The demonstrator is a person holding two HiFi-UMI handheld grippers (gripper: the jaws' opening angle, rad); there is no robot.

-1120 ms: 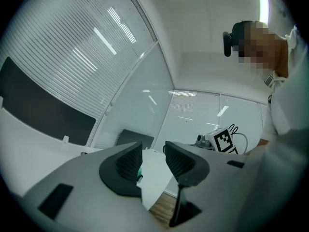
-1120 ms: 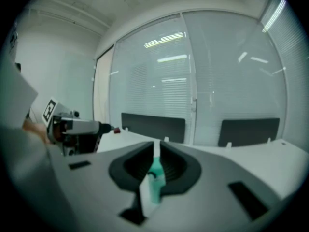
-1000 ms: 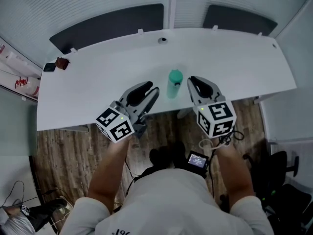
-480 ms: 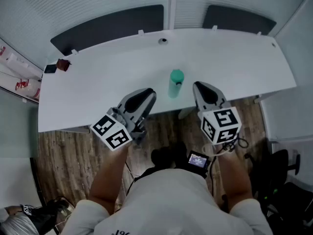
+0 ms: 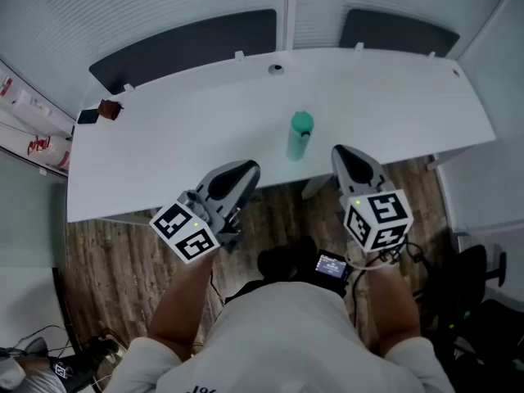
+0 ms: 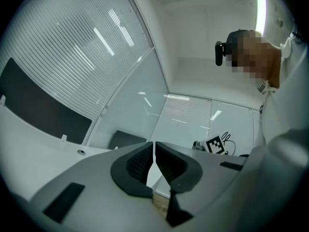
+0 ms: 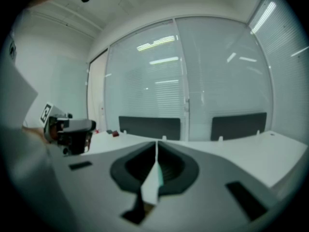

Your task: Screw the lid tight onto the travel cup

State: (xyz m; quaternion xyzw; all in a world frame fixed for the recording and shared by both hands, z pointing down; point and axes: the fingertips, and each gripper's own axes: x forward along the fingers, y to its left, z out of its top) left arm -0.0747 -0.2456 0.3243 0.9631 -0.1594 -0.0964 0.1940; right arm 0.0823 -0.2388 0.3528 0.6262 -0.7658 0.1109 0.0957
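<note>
Glass walls [image 5: 123,6] with blinds round the room, wood floor [image 5: 106,260] below. Wide white desk [image 5: 164,137], curved, near edge toward the person. Two dark panels [image 5: 184,43] behind its far edge.

Left gripper [image 5: 242,173] held at the desk's near edge, tips over it. Jaws together but for a hairline slit, nothing between them, touching nothing. Right gripper [image 5: 342,152] at the same edge, further right. Jaws pressed flat together, empty.

Green cup [image 5: 300,142] upright on the desk near that edge, lid [image 5: 302,122] on top. Placed between the two grippers and a little beyond their tips, clear of both.

Round hole [image 5: 276,69] at the desk's rear middle. Two small objects [image 5: 100,111], one dark and one reddish, at the far left corner.
</note>
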